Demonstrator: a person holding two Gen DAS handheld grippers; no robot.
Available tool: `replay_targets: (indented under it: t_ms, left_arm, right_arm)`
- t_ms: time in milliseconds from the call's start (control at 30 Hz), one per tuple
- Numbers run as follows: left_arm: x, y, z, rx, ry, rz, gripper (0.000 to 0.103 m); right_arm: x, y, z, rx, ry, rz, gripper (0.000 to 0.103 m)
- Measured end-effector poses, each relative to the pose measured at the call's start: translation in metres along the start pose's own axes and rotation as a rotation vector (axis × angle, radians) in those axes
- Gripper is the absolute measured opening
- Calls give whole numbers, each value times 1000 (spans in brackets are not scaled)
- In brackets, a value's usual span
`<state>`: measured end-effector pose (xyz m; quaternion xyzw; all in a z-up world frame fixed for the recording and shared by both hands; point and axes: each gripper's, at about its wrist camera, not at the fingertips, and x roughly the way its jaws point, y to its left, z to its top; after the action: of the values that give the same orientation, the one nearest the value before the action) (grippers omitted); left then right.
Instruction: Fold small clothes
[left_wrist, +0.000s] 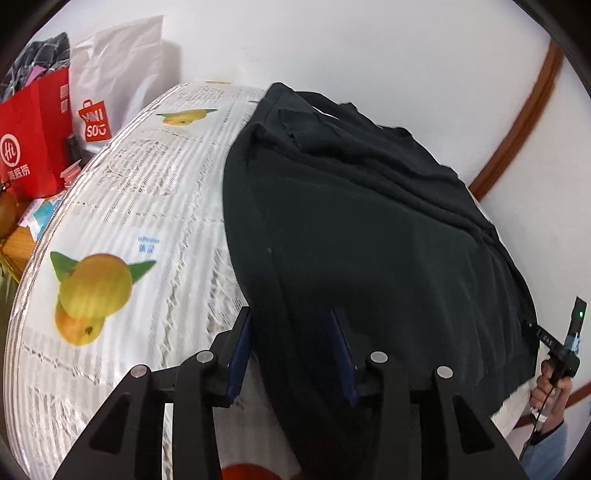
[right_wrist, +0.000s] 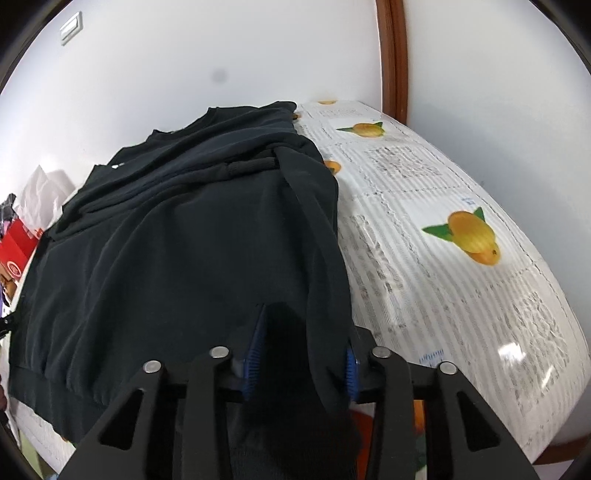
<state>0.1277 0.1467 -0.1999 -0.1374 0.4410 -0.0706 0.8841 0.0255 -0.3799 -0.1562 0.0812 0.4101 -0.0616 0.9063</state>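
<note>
Even, bright light is filling both fisheye views; edges are bending and vignetting, glare is glinting on the tablecloth (right_wrist: 509, 350), and the black garment (right_wrist: 177, 240) is swallowing detail.

The bench (left_wrist: 122, 206) wears a white, grey-striped covering printed with newsprint-like text blocks and yellow-orange fruit with green leaves. A black garment (left_wrist: 369, 229) lies directly on it, rumpled toward 12 o'clock and smoother toward 6 o'clock, its hem hanging over the near edge. In the left wrist view bare covering spreads toward 9 o'clock; in the right wrist view, toward 3 o'clock.
</note>
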Motion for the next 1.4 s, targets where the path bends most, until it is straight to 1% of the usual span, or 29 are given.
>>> replay_targets:
  t_ms: [100, 167, 267, 300, 333, 367, 400, 433, 500, 633, 733, 800, 867, 1000, 1133, 1267, 1400]
  left_arm:
    - [-7, -8, -11, 40, 31, -17, 38]
    - [-10, -12, -16, 43, 40, -23, 37]
    - [-9, -16, -17, 44, 23, -15, 36]
    - [-8, -17, -17, 42, 18, -12, 31]
    - [-6, -17, -15, 39, 15, -4, 25]
    - [-5, -18, -15, 38, 18, 1, 11]
    - [-3, -18, -14, 35, 29, -6, 8]
    - [-3, -17, -14, 25, 24, -10, 8]
    - [-10, -16, -15, 12, 18, -20, 8]
    - [-35, -13, -16, 23, -24, -60, 7]
    - [-51, -10, -10, 16, -49, -102, 7]
    - [-63, -9, -3, 10, -79, -133, 7]
    - [-71, -11, 10, 21, -116, -143, 7]
    - [-85, -12, 37, 24, -179, -148, 7]
    - [-90, -12, 64, 18, -231, -146, 7]
    - [-83, -18, 91, 17, -249, -124, 7]
    - [-71, -28, 117, 41, -262, -68, 7]
  right_arm:
    - [-4, 2, -6, -12, -2, 26, 39]
    - [-4, 5, -8, -19, -7, 15, 40]
    - [-1, 11, -5, -24, -8, 11, 40]
    - [0, 14, -4, -32, -4, 11, 38]
    - [1, 17, -2, -44, -1, 9, 29]
    - [1, 20, -1, -59, 0, 1, 14]
    - [-1, 21, -1, -69, -2, -3, 14]
    - [-5, 22, -1, -75, -12, -6, 11]
    - [-16, 20, -4, -84, -38, -6, 10]
    - [-44, 11, -5, -50, -71, 57, 10]
    - [-60, 14, -2, -50, -104, 71, 10]
    - [-70, 16, 4, -40, -130, 89, 10]
    - [-78, 19, 13, -32, -158, 105, 9]
    - [-90, 25, 39, -21, -206, 124, 9]
    - [-92, 26, 68, -1, -242, 135, 9]
    - [-83, 29, 99, 12, -248, 144, 9]
    - [-68, 39, 125, -7, -250, 127, 9]
